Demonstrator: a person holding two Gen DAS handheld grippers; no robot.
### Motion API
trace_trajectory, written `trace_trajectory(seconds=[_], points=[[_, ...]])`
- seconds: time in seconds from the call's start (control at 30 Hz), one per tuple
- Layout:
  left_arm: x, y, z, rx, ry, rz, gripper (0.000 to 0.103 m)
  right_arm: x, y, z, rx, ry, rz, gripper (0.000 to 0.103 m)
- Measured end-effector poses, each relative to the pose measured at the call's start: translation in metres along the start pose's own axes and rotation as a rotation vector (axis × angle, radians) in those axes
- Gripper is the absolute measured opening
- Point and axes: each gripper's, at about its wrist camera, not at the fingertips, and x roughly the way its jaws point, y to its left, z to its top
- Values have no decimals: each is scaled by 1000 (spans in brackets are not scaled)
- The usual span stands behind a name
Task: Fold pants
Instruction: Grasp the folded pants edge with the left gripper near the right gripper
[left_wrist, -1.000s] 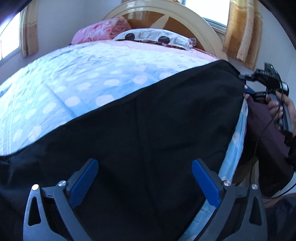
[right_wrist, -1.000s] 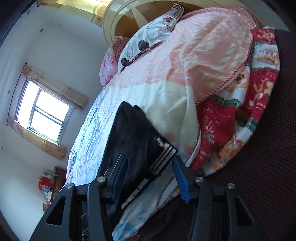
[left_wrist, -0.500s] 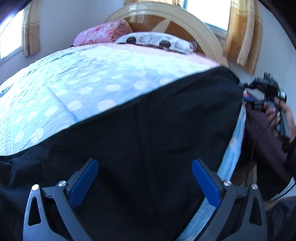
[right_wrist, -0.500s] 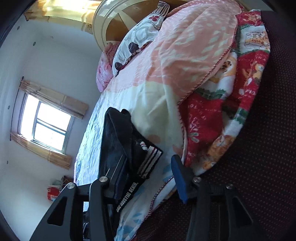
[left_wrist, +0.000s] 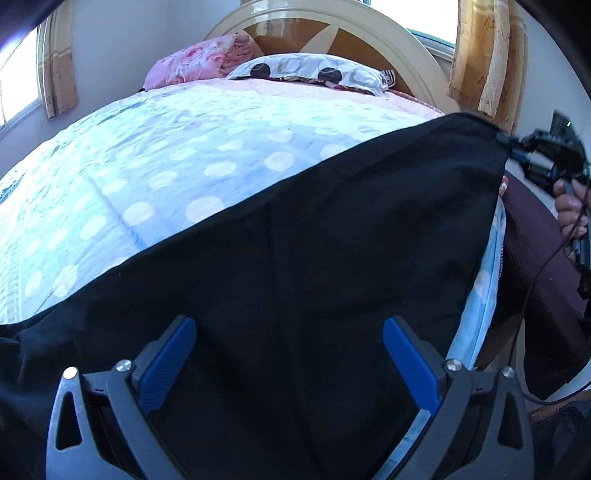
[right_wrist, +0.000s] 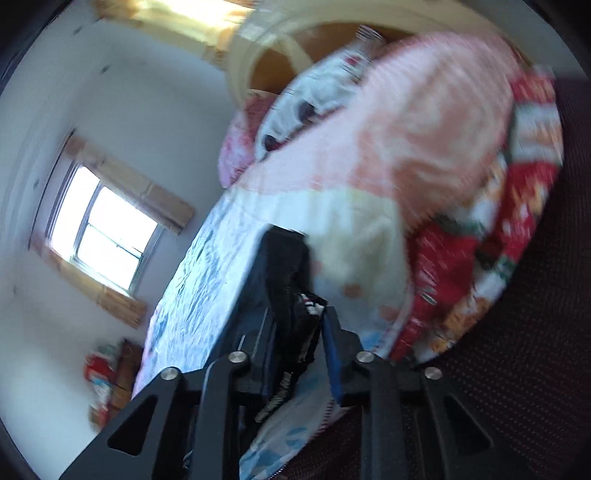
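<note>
Looking through the left wrist view first: left gripper (left_wrist: 290, 356) is spread wide, blue ribbed pads (left_wrist: 168, 363) far apart, nothing pinched, black frame angular with round silver screws. Pants (left_wrist: 295, 266) lie under and ahead of it: matte black knit, smooth and nearly flat, one faint centre crease, spread as a broad slanted panel across the near part of the bed. Sheet (left_wrist: 147, 177) is pale blue with soft white dots, finely wrinkled. Far end: pink ruffled pillow (left_wrist: 199, 68), white pillow (left_wrist: 310, 72) with dark round spots, arched glossy cream-and-brown headboard (left_wrist: 332, 26). Tan curtain (left_wrist: 484, 55) at right. At the far right corner of the pants, the right gripper (left_wrist: 517, 147) bites the corner; a hand (left_wrist: 570, 210) wraps its handle, thin black cable trailing.

Right wrist view, motion-blurred: right gripper (right_wrist: 301, 328) narrow, jaws closing, black pants (right_wrist: 288, 273) corner with a white-striped band bunched between the pads, which press on the fabric. One blue pad (right_wrist: 330, 354) visible, the other hidden by cloth. Pants corner sits at the bed edge over the blue sheet (right_wrist: 199, 295). Beside it a pink-and-cream quilt (right_wrist: 406, 129) with a red patterned border, puffy and rounded. Dark maroon dotted fabric (right_wrist: 517, 350) fills the right. Window (right_wrist: 103, 240) with tan curtains at left.
</note>
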Motion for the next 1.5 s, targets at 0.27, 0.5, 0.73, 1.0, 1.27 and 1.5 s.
trace_trajectory(seconds=[0.27, 0.5, 0.73, 1.0, 1.27, 1.5], points=[[-16, 15, 6, -204, -55, -234, 103, 18, 137, -51, -658, 40, -7, 12], [-16, 36, -2, -360, -76, -368, 103, 90, 197, -181, -1052, 368, 31, 12], [-1, 24, 7, -387, -36, -441, 102, 94, 184, -182, -1033, 435, 42, 40], [20, -5, 32, -364, -3, -482, 87, 48, 152, -141, -929, 339, 90, 45], [38, -16, 53, -320, 27, -294, 17, 45, 135, -121, -795, 223, 121, 45], [-6, -2, 29, -323, -33, -263, 11, 34, 116, -103, -632, 158, 174, 45]])
